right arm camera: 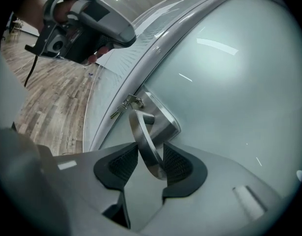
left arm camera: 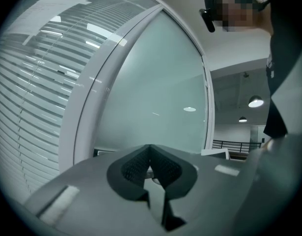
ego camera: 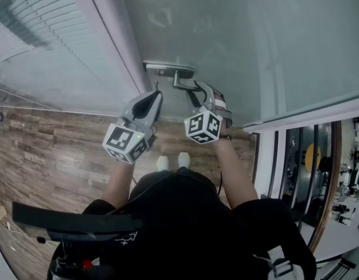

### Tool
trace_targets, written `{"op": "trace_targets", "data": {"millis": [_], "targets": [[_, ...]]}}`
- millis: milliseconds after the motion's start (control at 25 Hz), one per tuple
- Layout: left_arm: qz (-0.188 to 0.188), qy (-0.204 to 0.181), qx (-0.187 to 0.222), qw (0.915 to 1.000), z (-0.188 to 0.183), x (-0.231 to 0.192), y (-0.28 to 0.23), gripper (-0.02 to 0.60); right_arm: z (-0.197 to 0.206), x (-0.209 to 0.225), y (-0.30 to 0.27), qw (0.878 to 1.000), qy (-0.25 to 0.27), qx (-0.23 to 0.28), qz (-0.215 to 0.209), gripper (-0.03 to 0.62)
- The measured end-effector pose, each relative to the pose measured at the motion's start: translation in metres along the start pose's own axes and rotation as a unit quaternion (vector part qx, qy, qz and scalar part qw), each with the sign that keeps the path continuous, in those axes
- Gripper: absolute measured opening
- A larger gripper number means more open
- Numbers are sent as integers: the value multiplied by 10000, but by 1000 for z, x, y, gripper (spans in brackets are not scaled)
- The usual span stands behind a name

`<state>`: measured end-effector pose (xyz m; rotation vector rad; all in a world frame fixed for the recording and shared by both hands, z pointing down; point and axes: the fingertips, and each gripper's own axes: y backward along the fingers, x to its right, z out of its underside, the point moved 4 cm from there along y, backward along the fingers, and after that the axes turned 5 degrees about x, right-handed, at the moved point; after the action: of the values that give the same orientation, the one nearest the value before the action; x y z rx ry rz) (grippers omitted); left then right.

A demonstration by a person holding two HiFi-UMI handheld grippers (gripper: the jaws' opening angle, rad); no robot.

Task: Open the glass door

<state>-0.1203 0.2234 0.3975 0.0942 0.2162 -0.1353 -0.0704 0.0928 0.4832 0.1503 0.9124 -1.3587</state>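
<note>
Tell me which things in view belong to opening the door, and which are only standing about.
Belonging to the job:
- frosted glass door
- silver metal lever handle
- right gripper, handle between its jaws

Standing about:
- left gripper, jaws together, empty
- small metal key by the handle
- white slatted blinds
- brown wooden floor

Both forearms reach forward from the body, the left forearm (ego camera: 117,186) bare and the right forearm (ego camera: 239,177) bare too. The left gripper (ego camera: 155,97) is held out beside the right one, its jaws together and empty (left arm camera: 150,167). The right gripper (ego camera: 198,95) sits just beside it, jaws apart and astride the door handle (right arm camera: 147,140), one pad clear of the metal.
</note>
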Motion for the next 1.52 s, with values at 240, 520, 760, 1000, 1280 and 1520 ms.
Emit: {"op": "trace_targets", "data": {"millis": [240,520,760,1000,1280,1520], "targets": [[32,9,-38,10000,1,2,-1,0,5,-3,-2,9964,-836,163,-56,141],[63,-8,-34,10000,1,2,0,0,18,-12,-15,9584,-2701,792,-477,143],[128,-15,-6,9999,-1,2,-3,0,19,-10,-16,9632,-2521,768,-522,143],[221,15,-34,9997,0,1,-3,0,19,-5,-23,9662,-2424,706,-526,144],[348,-8,-24,9994,-3,0,-3,0,21,2,-29,9696,-2307,581,-566,144],[423,-12,-29,9991,-6,-5,2,0,19,9,-34,9746,-2124,428,-559,150]]}}
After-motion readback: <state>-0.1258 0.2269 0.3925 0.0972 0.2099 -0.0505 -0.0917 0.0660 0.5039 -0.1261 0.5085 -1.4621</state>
